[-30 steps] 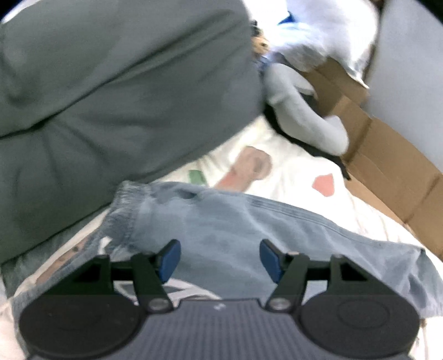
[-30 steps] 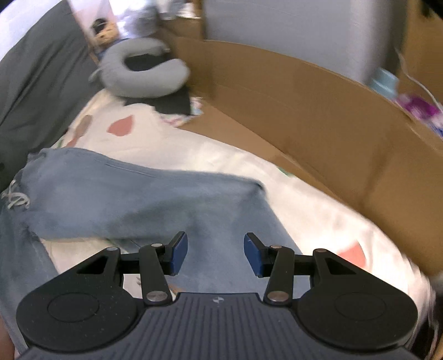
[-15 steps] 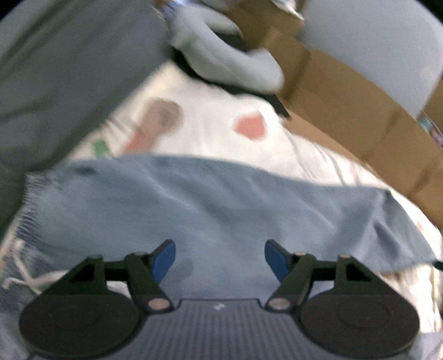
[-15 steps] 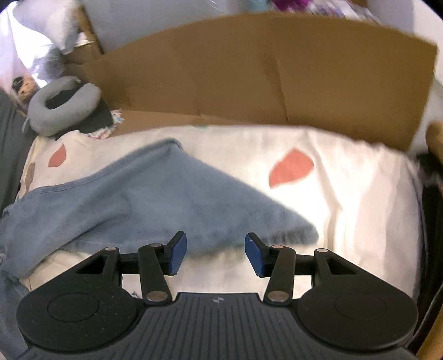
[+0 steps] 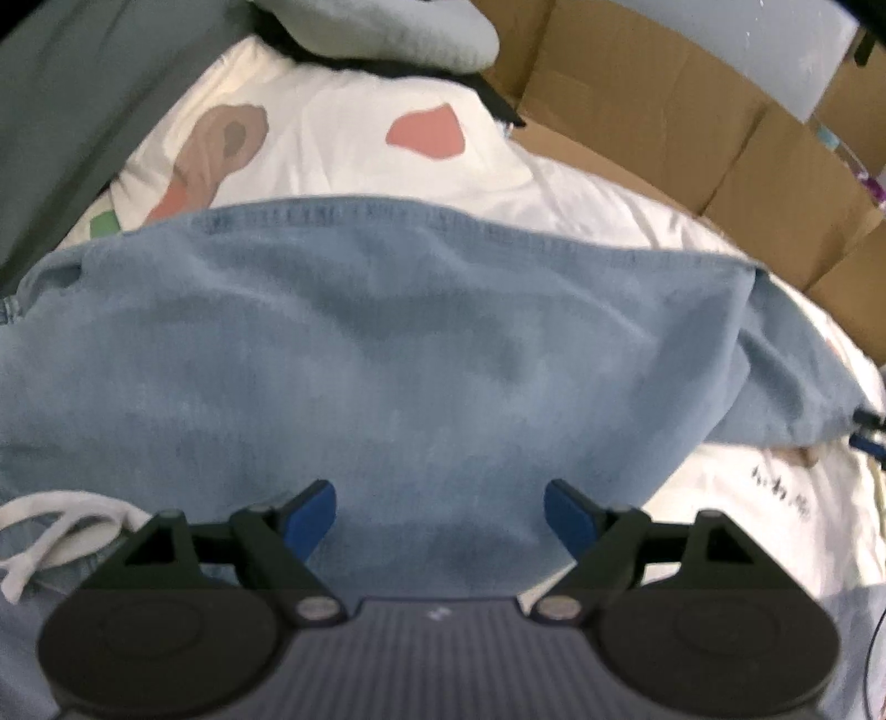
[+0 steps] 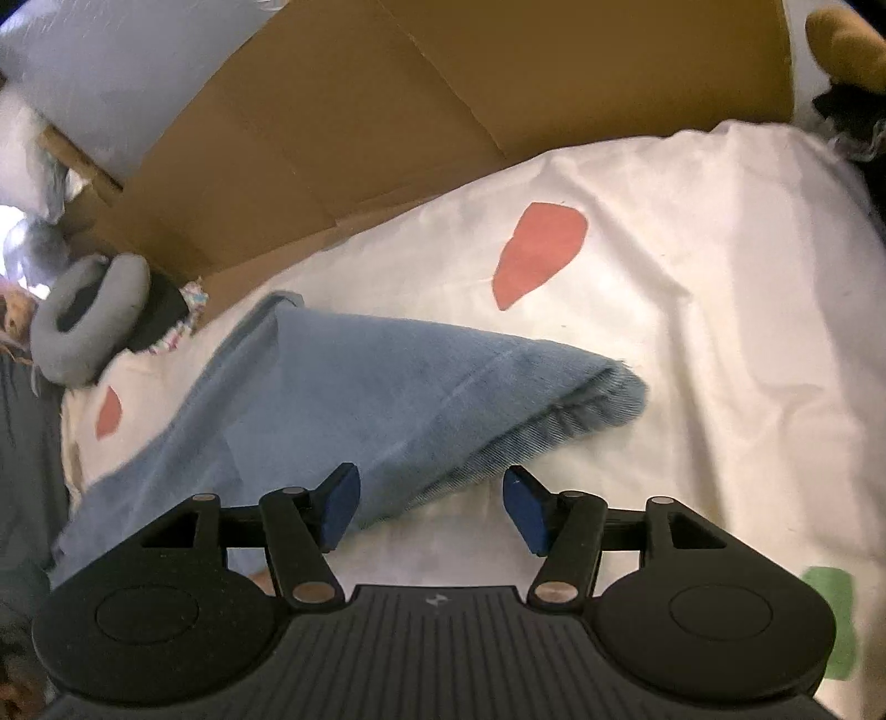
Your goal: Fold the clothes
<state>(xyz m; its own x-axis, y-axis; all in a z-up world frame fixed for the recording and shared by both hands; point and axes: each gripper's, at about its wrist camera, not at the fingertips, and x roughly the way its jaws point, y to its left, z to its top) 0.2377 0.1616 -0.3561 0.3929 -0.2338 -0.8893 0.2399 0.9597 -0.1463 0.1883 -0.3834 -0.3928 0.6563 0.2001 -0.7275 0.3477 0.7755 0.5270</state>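
Two views, both looking down on a bed with a white sheet.

Left wrist view: left gripper [image 5: 440,512] hangs over light-blue denim trousers [image 5: 387,343] spread across the sheet [image 5: 343,149] from 9 o'clock to 3 o'clock. Jaws stand wide apart and have just been opening; blue pads clear of the cloth, nothing pinched between them. White drawstring [image 5: 50,531] lies on the denim at 8 o'clock, just left of the left finger. Stitched seam edge of the trousers runs along the far side, toward 12 o'clock. Sheet carries a pink patch [image 5: 426,133] and a brown one [image 5: 219,147] beyond the denim. Grey neck pillow [image 5: 387,33] at 12 o'clock, brown cardboard [image 5: 720,133] from 1 to 3 o'clock, grey bedding [image 5: 72,111] at 10 o'clock. View somewhat blurred.

Right wrist view: right gripper [image 6: 429,507] sits low over the near edge of a trouser leg [image 6: 387,399]. Jaws moderately open and have just been opening; the denim edge lies between and just beyond the pads, pads not pressing on it. Leg hem [image 6: 609,399] points to 3 o'clock, folded double, frayed edge showing. Leg runs back toward 9 o'clock. Red-pink patches on the sheet [image 6: 720,332] at 1 o'clock [image 6: 540,249] and 9 o'clock; green patch [image 6: 830,626] at 4 o'clock. Neck pillow at 9 o'clock, cardboard across 11 to 1 o'clock.
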